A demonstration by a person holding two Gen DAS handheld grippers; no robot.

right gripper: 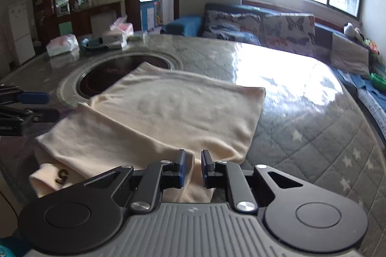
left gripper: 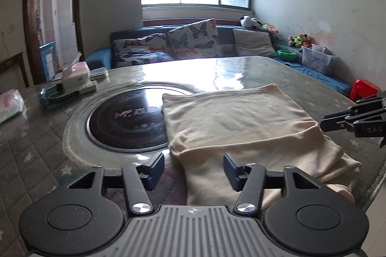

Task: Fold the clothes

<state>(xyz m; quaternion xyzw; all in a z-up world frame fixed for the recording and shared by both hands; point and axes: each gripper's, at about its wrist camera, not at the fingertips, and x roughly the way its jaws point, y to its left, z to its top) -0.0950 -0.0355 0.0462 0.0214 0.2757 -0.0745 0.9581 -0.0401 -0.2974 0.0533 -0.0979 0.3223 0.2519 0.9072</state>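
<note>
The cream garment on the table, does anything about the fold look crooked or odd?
Yes. The cream garment is folded unevenly: a lower layer with a dark "5" sticks out at the near-left corner, and its far corner overlaps the black cooktop set into the table.

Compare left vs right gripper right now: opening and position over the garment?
The left gripper is wide open, its fingers spread above the cream garment's left near edge; the right gripper is nearly closed, only a narrow gap showing. The left straddles garment and table; the right sits fully over cloth. Neither visibly pinches fabric.
</note>
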